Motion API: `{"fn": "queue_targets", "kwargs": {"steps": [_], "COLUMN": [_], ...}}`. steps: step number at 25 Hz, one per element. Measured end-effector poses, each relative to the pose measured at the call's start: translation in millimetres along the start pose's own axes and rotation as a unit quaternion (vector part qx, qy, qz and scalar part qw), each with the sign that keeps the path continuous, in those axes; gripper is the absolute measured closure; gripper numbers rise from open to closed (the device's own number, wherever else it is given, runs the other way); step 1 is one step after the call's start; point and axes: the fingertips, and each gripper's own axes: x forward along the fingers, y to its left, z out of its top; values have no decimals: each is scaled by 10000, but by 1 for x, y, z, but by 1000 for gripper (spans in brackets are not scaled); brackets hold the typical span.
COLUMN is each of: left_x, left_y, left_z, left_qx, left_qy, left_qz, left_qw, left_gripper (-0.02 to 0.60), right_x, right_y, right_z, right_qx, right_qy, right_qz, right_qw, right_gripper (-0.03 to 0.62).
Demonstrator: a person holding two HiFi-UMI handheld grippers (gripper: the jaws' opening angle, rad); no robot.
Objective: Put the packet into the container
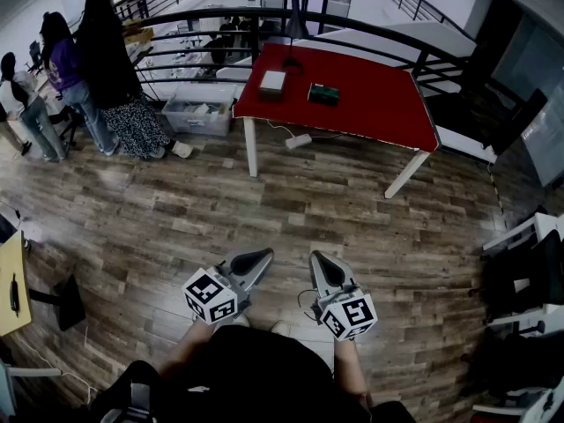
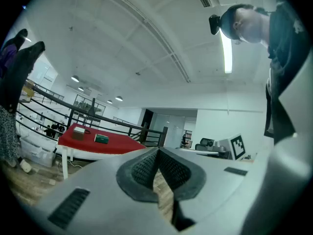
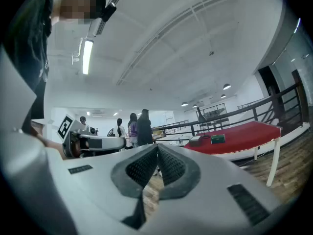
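Note:
A small green packet (image 1: 323, 93) lies on the red table (image 1: 370, 104) far ahead, and a brown box-like container with a pale top (image 1: 272, 81) stands just left of it. Both also show small in the left gripper view, packet (image 2: 101, 138) and container (image 2: 78, 133), and in the right gripper view, packet (image 3: 218, 138) and container (image 3: 195, 140). My left gripper (image 1: 264, 256) and right gripper (image 1: 317, 258) are held level close to the body, side by side above the wooden floor, well short of the table. Both are shut, pads together, with nothing between them.
Several people stand at the back left by a black railing (image 1: 203, 16). A clear plastic bin (image 1: 198, 113) sits on the floor left of the table, and a white power strip (image 1: 298, 141) lies under it. Dark chairs (image 1: 520, 280) stand at the right, a yellow desk (image 1: 11, 285) at the left.

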Motion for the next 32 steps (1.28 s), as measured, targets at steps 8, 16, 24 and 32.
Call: {"fn": "queue_targets", "kwargs": {"steps": [8,16,24,32], "left_x": [30,65,111,142], "left_y": [-14,31,114,209], "left_z": [-28,-16,12,49], "left_qx": [224,214,159,62], "left_qy": [232,182,50,28], "left_qz": [77,197,118,-47], "left_qw": [9994,9994,9998,10000], "left_gripper": [578,578,578,578], "right_x": [-3,34,120,220], "right_y": [-31,-71,-115,-146], "right_z": [-12,-14,-1,20], "right_qx": [67,111,22,-145], "right_qy": [115,184,211,233], "right_qz": [117,124,102,10], "right_qw": [9998,9997,9997,9996], "right_gripper": [572,572,572,572]}}
